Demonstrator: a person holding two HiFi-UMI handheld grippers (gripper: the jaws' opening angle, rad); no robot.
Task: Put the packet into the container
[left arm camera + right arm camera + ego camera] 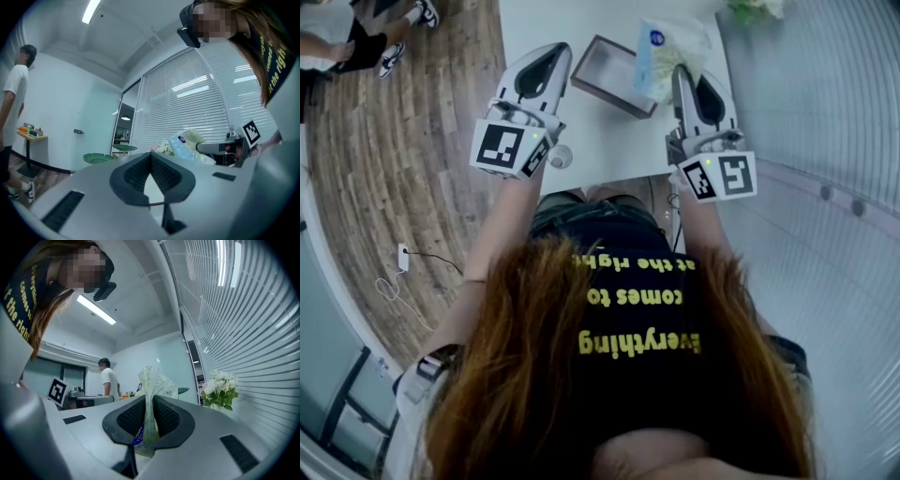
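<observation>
Right gripper [680,73]: jaws closed on a thin fold of the packet [661,49]. The rest of the packet is soft and puffy and sticks out past the jaw tips. Left gripper [551,52]: jaws together, nothing between them.

Packet is at the right end of the container [609,70], a shallow grey box on the white table [600,141]. It is not yet inside. Cannot tell if it touches the rim.

Risks, as I judge them:
- The grip is only on a film edge. A quick swing could make the packet slip out or the wrapper tear.
- The packet looks bulky against the low walls. It may catch the rim and end up half out.
- Nothing holds the container. A nudge from the packet could push it across the table, and the left gripper is near enough to brace it.
</observation>
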